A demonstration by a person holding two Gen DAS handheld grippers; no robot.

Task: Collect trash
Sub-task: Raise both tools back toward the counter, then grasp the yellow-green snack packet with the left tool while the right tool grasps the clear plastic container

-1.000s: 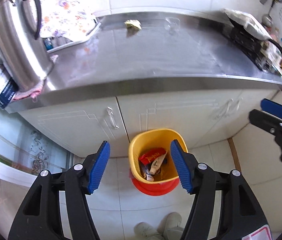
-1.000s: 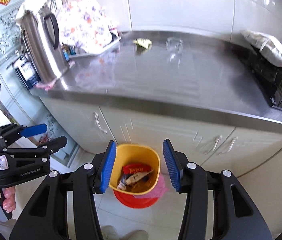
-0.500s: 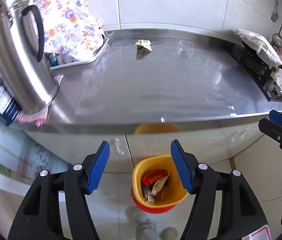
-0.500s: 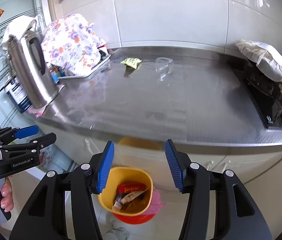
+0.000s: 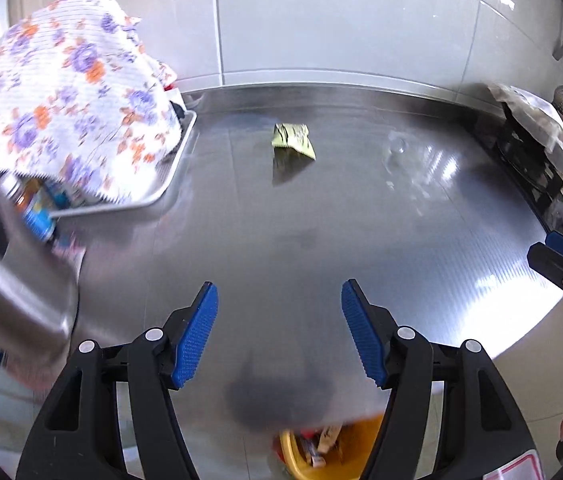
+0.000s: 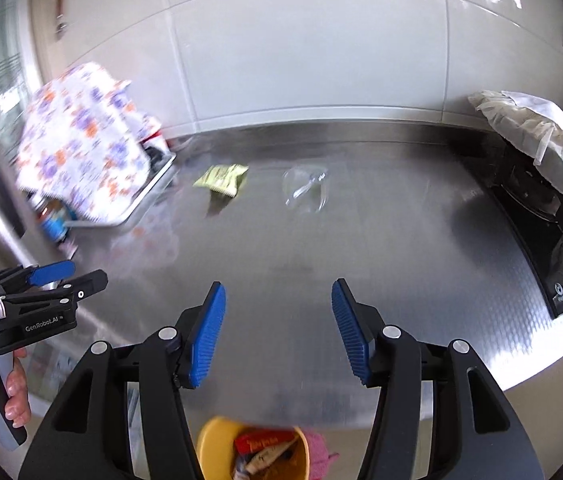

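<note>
Some wrappers already dropped in round yellow plastic bin (image 6: pixel 217 446), frame bottom. Left on shiny steel bench (image 5: pixel 321 240), upper middle: crumpled yellow-green snack packet (image 5: pixel 292 140), clear plastic cup (image 6: pixel 306 192). Left gripper (image 5: pixel 279 334) jaws wide, empty; right gripper (image 6: pixel 277 332) jaws opening, empty.

On the counter (image 5: pixel 321 248) ahead of you, a wrapper (image 5: pixel 293 140) lies toward the back wall, with a clear plastic cup (image 6: pixel 306 191) just to its right. To the wrapper's left a tray (image 5: pixel 169 176) holds things under a draped cloth (image 5: pixel 69 92). A kettle (image 5: pixel 9 280) stands at the counter's left front corner. A stove (image 6: pixel 541 216) sits at the right end, a bag (image 6: pixel 537 140) on top of it. Below the counter's front edge, a bin (image 6: pixel 257 452) on the floor holds packets.
</note>
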